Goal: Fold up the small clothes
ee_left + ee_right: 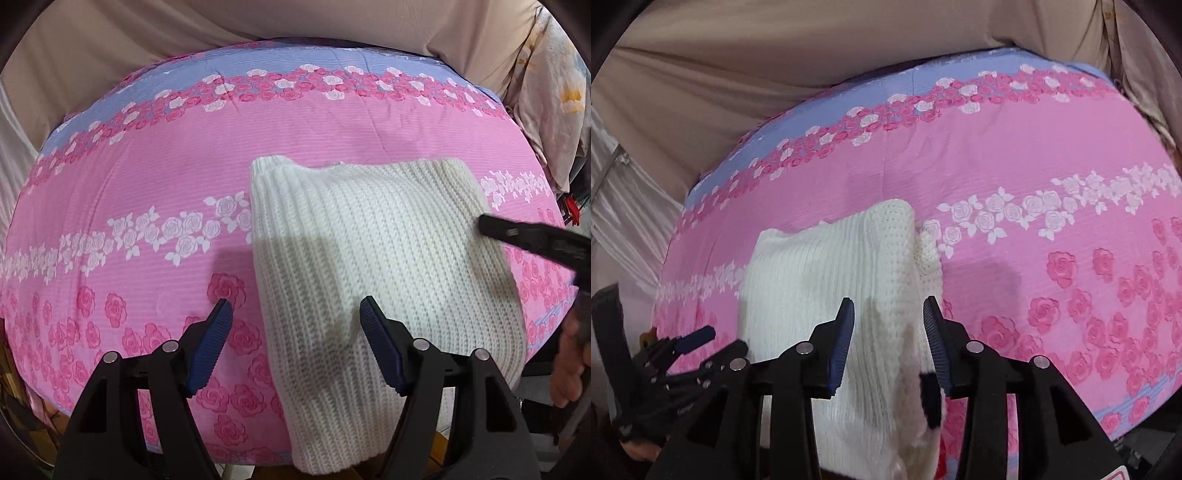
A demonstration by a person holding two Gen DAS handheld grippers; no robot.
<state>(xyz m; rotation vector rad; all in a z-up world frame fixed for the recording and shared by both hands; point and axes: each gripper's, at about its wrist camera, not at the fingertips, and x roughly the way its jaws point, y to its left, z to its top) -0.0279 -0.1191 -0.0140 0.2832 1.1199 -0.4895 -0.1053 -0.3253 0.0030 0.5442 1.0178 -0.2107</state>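
Our left gripper (295,314) hangs with jaws spread wide over the folded white knit sweater (369,258), clasping nothing. Our right gripper (888,314) stands parted and empty above the same sweater, which lies on the pink rose-printed quilt (147,177).

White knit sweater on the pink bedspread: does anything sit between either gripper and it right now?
Nothing visible does. The white knit sweater lies partly folded on the floral bedspread, with only bare cloth around it. The left gripper hangs open over its near left edge, and the right gripper stands open directly over it.
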